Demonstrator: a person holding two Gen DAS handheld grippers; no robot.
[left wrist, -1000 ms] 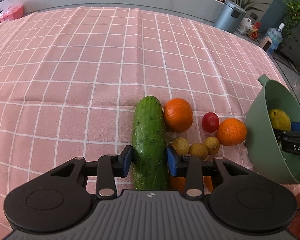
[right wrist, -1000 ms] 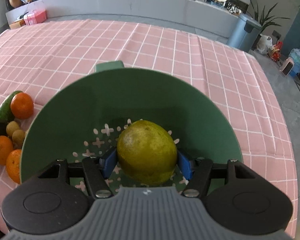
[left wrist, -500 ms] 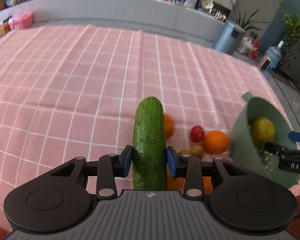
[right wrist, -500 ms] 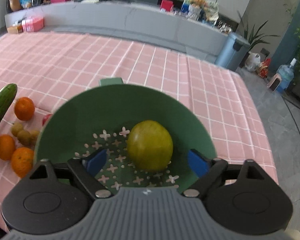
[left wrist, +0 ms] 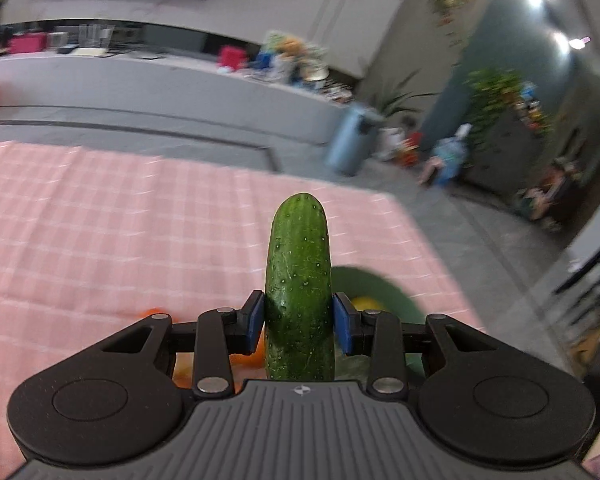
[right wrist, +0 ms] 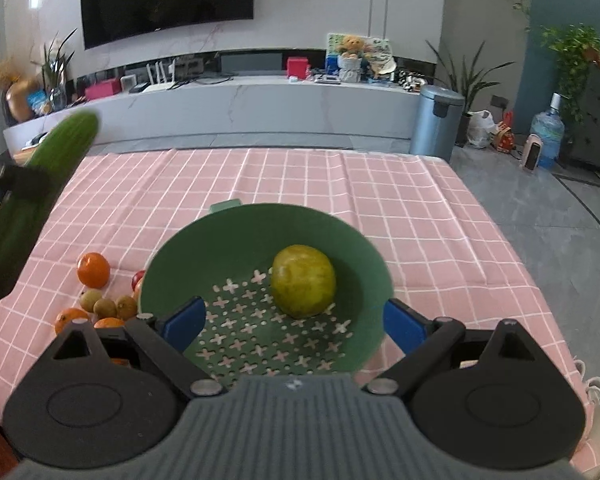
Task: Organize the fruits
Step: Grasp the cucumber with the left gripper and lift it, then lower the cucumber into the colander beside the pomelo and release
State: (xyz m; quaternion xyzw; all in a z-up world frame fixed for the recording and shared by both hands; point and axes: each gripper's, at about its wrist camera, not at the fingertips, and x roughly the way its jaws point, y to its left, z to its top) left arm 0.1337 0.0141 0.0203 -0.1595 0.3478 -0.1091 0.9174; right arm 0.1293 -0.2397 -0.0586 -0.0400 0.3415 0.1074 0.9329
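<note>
My left gripper (left wrist: 299, 322) is shut on a green cucumber (left wrist: 299, 280) and holds it in the air above the table; the cucumber also shows at the left of the right wrist view (right wrist: 32, 208). The green colander bowl (right wrist: 364, 272) holds a yellow-green round fruit (right wrist: 303, 280); part of the bowl (left wrist: 380, 286) shows behind the cucumber in the left wrist view. My right gripper (right wrist: 294, 322) is open and empty, raised above the bowl's near rim. Oranges (right wrist: 93, 270), several small brown fruits (right wrist: 105, 307) and a red tomato (right wrist: 137, 279) lie left of the bowl.
The table carries a pink checked cloth (right wrist: 340, 184). Its right edge drops to a grey floor (right wrist: 540, 216). A grey bin (right wrist: 436, 120) and a long counter (right wrist: 240, 108) stand beyond the far edge.
My left gripper has lifted the cucumber higher and swung it toward the bowl. My right gripper, having let go of the yellow-green fruit, has drawn up and back from the bowl.
</note>
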